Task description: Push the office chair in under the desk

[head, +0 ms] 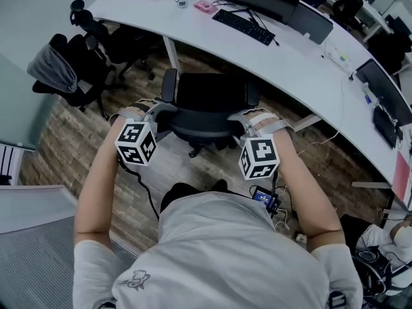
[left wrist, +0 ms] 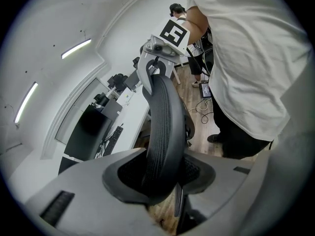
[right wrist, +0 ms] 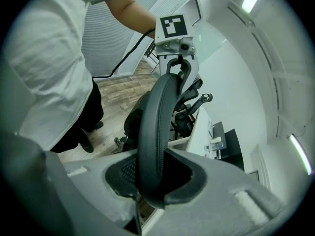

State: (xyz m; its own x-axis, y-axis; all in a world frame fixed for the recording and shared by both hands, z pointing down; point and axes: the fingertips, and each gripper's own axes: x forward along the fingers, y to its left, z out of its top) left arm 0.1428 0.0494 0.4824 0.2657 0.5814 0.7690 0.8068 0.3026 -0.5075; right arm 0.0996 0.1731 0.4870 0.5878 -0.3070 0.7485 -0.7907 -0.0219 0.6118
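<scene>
Wood-floor office, curved white desk (head: 290, 63) ahead | office chair (head: 209, 105) sits between you and the desk, seat not yet under | your left gripper (head: 153, 110) and right gripper (head: 252, 118) clamp opposite ends of its backrest (left wrist: 165, 127) | likely next: even push straight forward

Office chair (head: 209, 105) is showing all black, its backrest edge in fine woven mesh. Desk (head: 302, 69) is reading plain white. Floor (head: 71, 140) is running a brown wood-plank pattern. Left gripper (left wrist: 160, 173) and right gripper (right wrist: 157, 176) are showing grey bodies with black inner pads, each cube carrying black-and-white square markers. Person's shirt (head: 225, 256) is looking light grey with a small dark print. Keyboard (head: 243, 26) is showing black; small item (head: 205, 6) near it is showing pink.
</scene>
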